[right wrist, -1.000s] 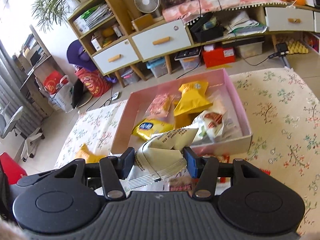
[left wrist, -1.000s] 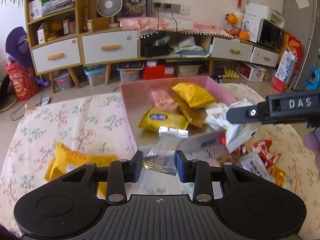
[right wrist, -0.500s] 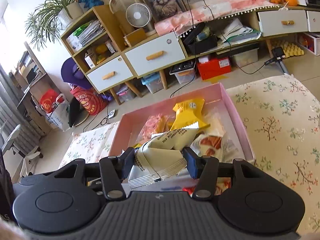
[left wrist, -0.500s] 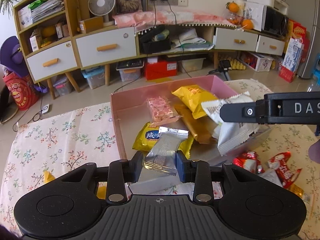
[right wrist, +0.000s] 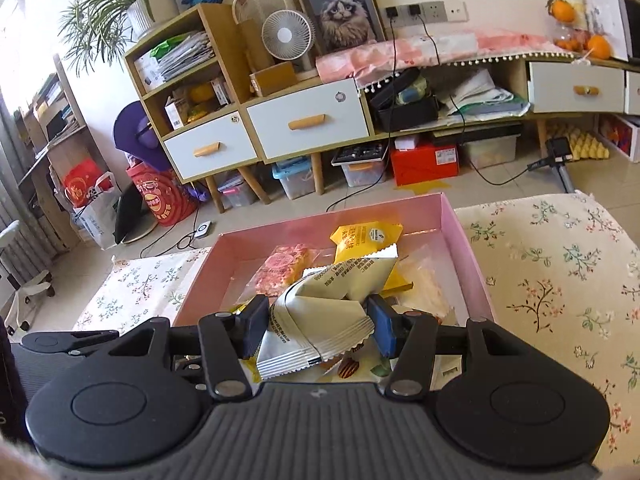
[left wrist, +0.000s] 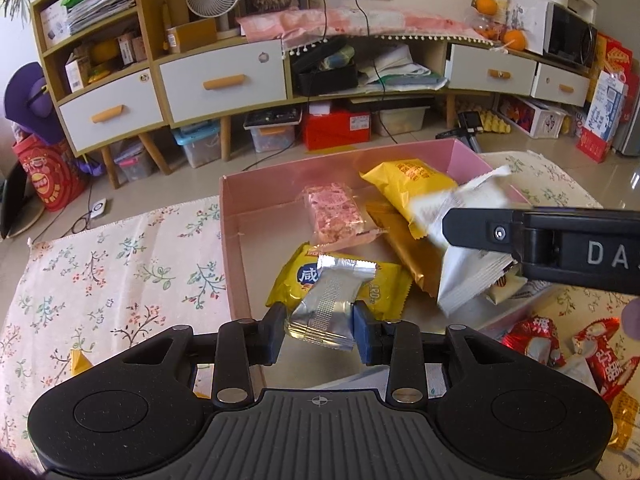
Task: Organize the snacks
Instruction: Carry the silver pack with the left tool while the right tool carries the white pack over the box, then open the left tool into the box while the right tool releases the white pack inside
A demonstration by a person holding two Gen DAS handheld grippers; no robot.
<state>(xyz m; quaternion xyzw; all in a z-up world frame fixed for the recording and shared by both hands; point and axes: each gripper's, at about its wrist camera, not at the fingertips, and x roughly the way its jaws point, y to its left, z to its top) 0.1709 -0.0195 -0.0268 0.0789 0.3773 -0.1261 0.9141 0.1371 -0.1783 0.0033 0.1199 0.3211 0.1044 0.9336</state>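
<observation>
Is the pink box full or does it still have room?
Still has room. The pink box shows bare floor along its left side, with only a few packets, such as the pink snack bar, lying toward the right.

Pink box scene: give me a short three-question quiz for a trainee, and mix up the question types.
1. True or false: the left claw carries a yellow packet.
2. The white packet in the right claw hangs over: A) the floor, B) the pink box, C) an open drawer.
3. Fill in: the red packets lie ___ the pink box, on the flowered cloth.

Key
1. False. It carries a silver packet; its jaws have just been opening, with the packet between them.
2. B.
3. Outside.
</observation>
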